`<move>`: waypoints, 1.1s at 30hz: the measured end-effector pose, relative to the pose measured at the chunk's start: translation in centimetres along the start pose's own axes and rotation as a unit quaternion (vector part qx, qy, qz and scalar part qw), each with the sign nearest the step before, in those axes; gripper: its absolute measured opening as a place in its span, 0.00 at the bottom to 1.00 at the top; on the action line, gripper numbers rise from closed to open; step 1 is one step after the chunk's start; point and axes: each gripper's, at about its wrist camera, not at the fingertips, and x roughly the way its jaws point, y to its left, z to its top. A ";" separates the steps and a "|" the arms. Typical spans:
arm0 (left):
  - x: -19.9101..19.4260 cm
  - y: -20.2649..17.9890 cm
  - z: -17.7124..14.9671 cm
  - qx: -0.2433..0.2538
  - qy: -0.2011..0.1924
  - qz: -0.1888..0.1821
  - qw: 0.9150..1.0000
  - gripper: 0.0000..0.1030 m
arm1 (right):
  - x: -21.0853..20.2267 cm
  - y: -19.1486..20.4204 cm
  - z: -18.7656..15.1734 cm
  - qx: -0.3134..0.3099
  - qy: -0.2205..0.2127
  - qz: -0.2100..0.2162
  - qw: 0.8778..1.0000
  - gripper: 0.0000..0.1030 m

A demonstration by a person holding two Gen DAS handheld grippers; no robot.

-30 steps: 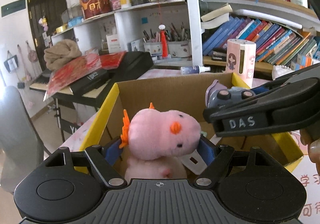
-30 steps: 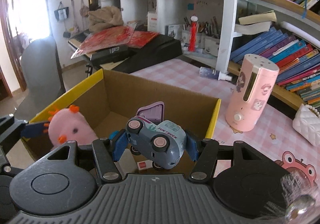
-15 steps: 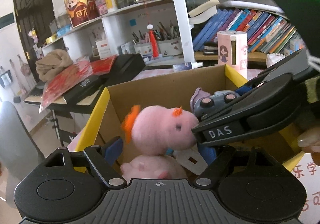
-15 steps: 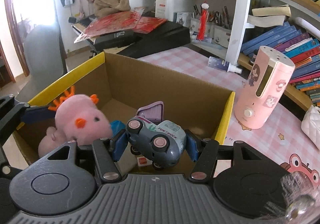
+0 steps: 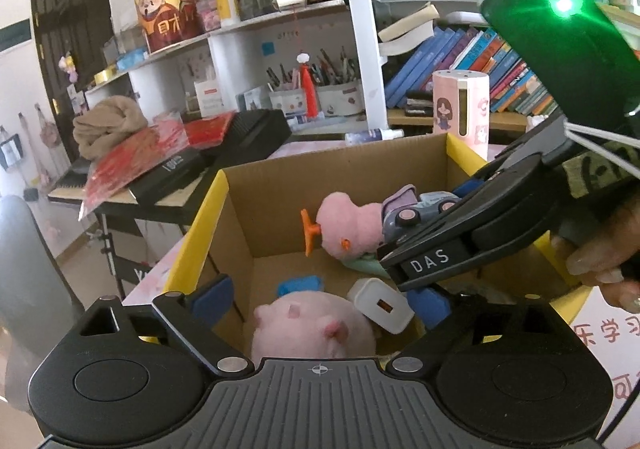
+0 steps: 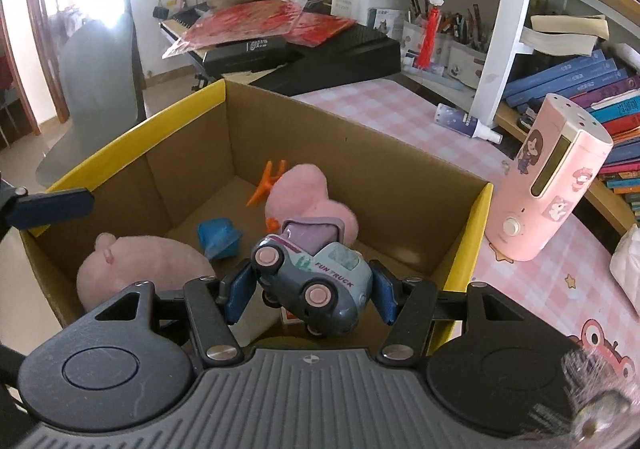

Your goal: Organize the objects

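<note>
A cardboard box with yellow rim (image 5: pixel 208 205) (image 6: pixel 160 121) stands on the pink checked table. Inside lie a pink axolotl plush (image 5: pixel 344 225) (image 6: pixel 300 189), a pink pig plush (image 5: pixel 312 325) (image 6: pixel 140 269), a white charger (image 5: pixel 380 305) and a blue item (image 6: pixel 218 237). My left gripper (image 5: pixel 320 299) is open and empty above the box's near edge. My right gripper (image 6: pixel 312 289) is shut on a grey-blue toy truck (image 6: pixel 316 281) (image 5: pixel 416 209), held over the box.
A pink dispenser (image 6: pixel 548 185) (image 5: pixel 460 105) stands right of the box. A small spray bottle (image 6: pixel 464 123) lies behind it. Bookshelves, pen holders and a black keyboard with red packets (image 6: pixel 280 33) are at the back. A grey chair (image 6: pixel 100 89) is on the left.
My left gripper opened and let go of the axolotl plush, which dropped into the box. The right gripper with the truck moved further over the box.
</note>
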 end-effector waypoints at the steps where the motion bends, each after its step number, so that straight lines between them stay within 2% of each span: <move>1: -0.1 0.0 -0.1 0.001 0.000 -0.001 1.000 0.92 | 0.1 0.1 0.0 -0.003 0.003 -0.001 1.000 0.56; 7: -0.8 0.2 -0.3 -0.002 -0.008 -0.004 1.000 0.93 | 0.3 0.4 0.2 -0.013 0.013 -0.010 1.000 0.57; 12: -2.3 0.7 -0.4 -0.013 -0.024 -0.006 1.000 0.94 | -0.6 0.1 0.0 0.021 0.002 -0.011 1.000 0.61; 23: -6.3 2.2 -0.9 -0.041 -0.051 -0.027 0.997 0.96 | -7.8 3.0 -1.6 0.047 -0.081 -0.053 0.994 0.71; 33: -10.2 3.1 -2.8 -0.046 -0.051 -0.047 0.997 0.97 | -14.2 4.8 -5.1 0.115 -0.135 -0.123 0.976 0.77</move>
